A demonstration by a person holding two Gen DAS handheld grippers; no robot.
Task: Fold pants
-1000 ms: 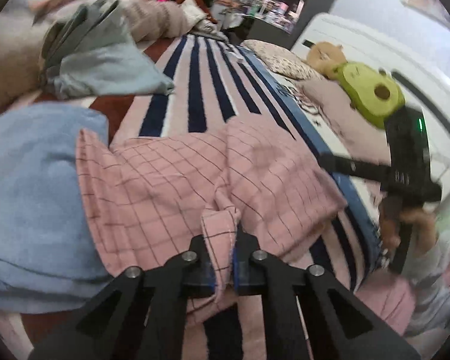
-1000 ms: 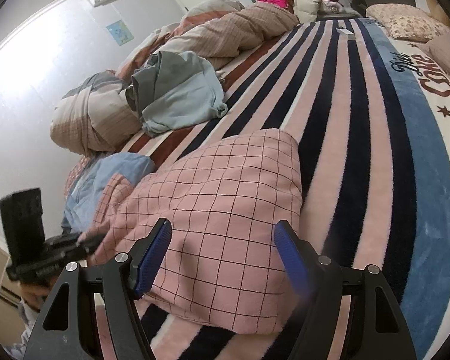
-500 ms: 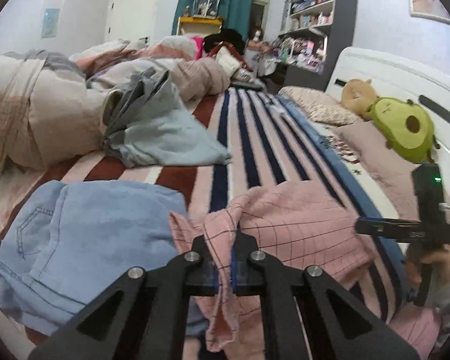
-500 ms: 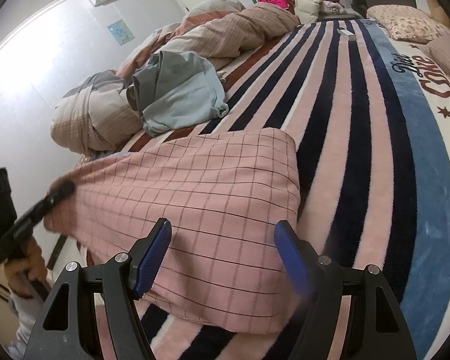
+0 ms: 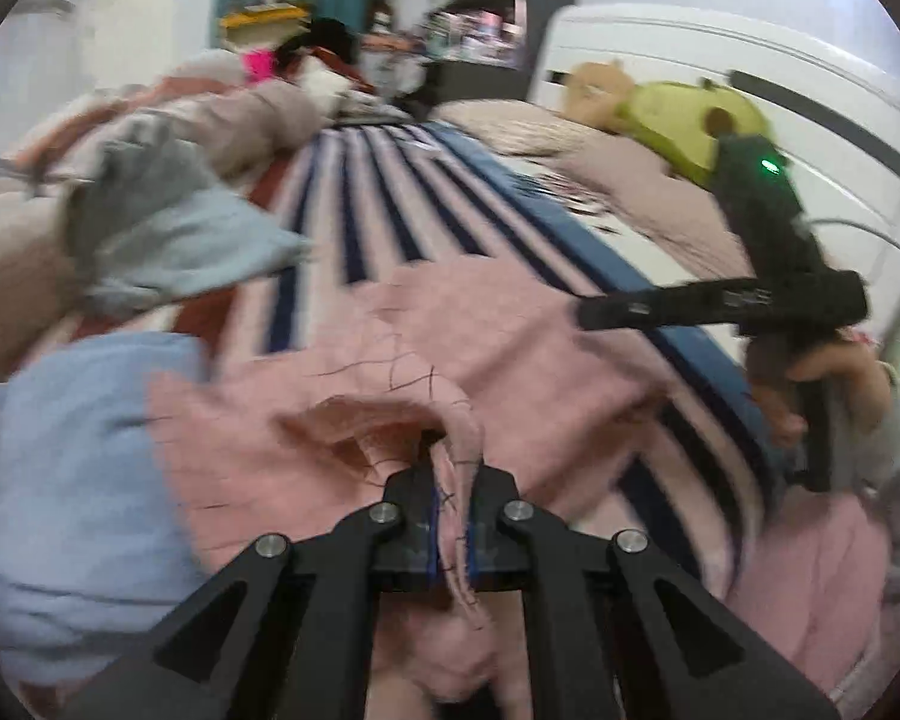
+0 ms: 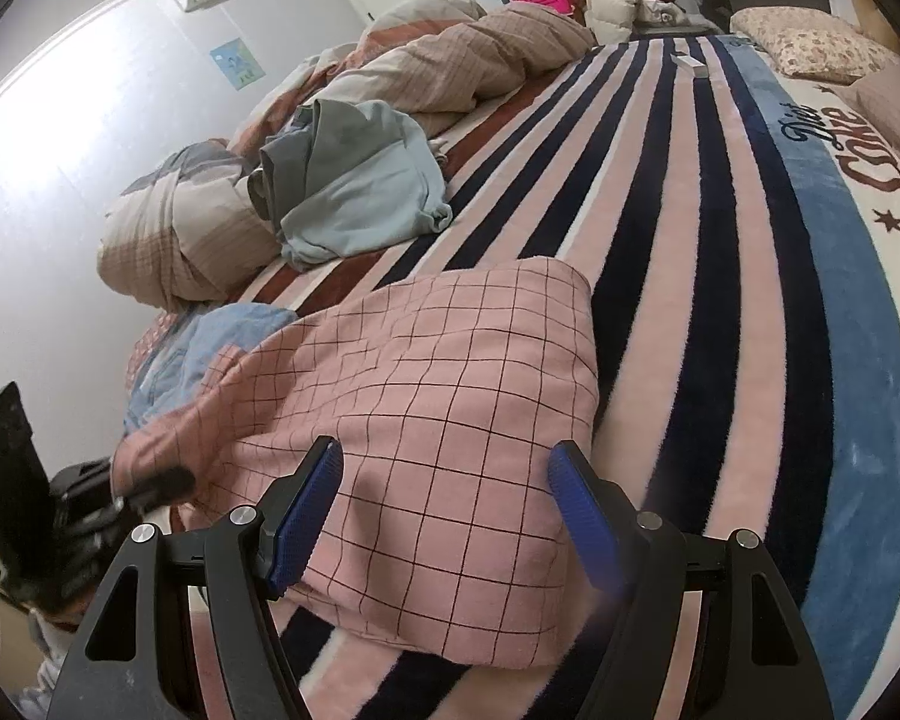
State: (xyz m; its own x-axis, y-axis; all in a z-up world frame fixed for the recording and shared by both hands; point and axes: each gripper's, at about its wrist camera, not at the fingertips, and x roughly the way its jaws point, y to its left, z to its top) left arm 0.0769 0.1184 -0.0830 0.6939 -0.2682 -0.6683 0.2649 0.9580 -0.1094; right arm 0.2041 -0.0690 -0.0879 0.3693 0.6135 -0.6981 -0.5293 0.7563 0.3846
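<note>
The pink checked pants [image 6: 438,396] lie bunched on the striped blanket [image 6: 690,240]. My left gripper [image 5: 452,531] is shut on a fold of the pants [image 5: 426,360] near their left end; it also shows in the right wrist view [image 6: 150,486], low at the left. My right gripper [image 6: 444,510] is open, its blue pads on either side of the pants' near end, just above the cloth. It shows from the side in the left wrist view [image 5: 588,315], over the pants' right edge.
Light blue jeans [image 5: 60,450] lie beside the pants at the left. A grey-blue garment [image 6: 354,180] and a heap of bedding [image 6: 450,54] sit further back. Pillows and a green plush toy [image 5: 690,120] line the headboard side.
My left gripper lifted the pants' end half a second ago and has now lowered it back towards the bed. The right gripper has stayed put, open.
</note>
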